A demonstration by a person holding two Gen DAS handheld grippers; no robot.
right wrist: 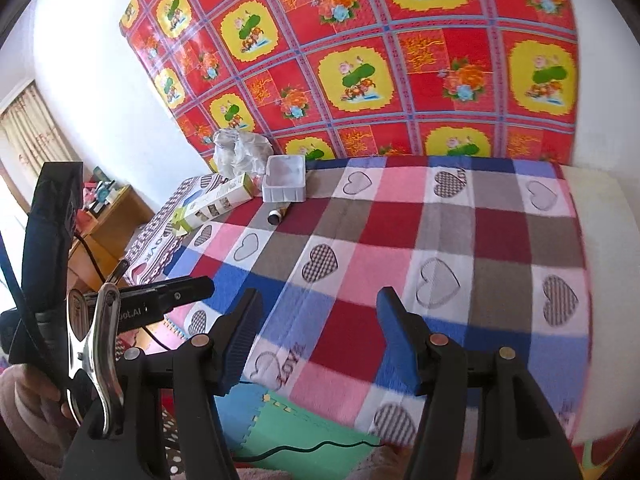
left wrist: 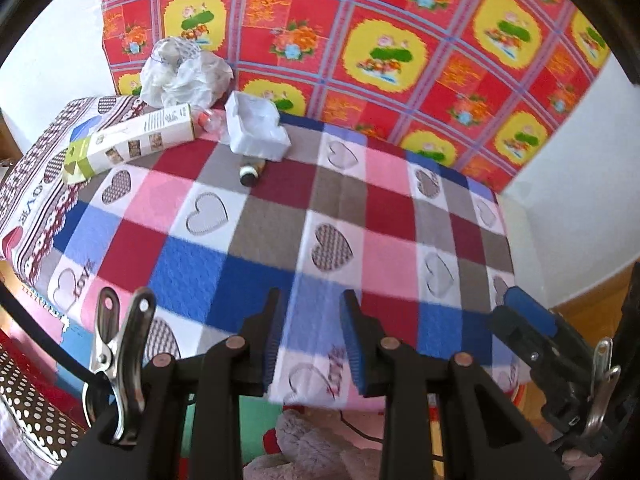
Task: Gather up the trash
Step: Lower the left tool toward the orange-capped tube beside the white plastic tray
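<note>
Across the far corner of the bed, against the flowered red cloth on the wall, lies the trash: a crumpled plastic bag, a long carton, a white foam tray and a small dark-capped bottle just before the tray. My left tool hangs over the near edge of the checked heart blanket, its pads a narrow gap apart with nothing between them. My right tool stands wider apart, also empty, well short of the trash.
</note>
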